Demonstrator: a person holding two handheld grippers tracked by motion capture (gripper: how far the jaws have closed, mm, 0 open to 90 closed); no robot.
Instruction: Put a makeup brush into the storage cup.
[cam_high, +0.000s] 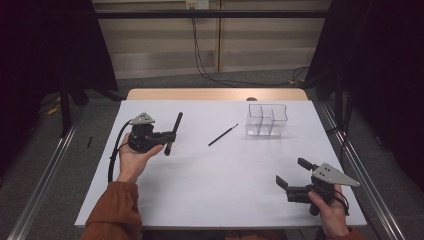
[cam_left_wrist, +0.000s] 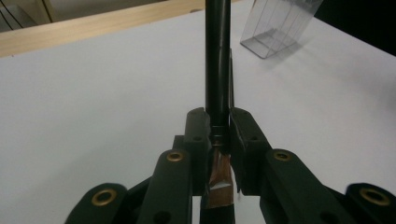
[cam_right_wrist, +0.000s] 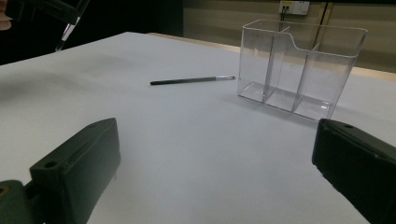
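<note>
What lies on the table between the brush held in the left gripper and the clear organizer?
A thin black brush lies loose on the white table, between the held brush in the left gripper and the clear organizer; seen in the high view.

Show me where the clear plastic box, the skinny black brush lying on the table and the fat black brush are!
Clear plastic three-compartment box (cam_high: 266, 120): high view, front wall.
Thin black brush lying on the table (cam_high: 223, 135): high view, middle of handle.
Thick black brush held in the left jaws (cam_left_wrist: 217, 60): left gripper view, handle.
</note>
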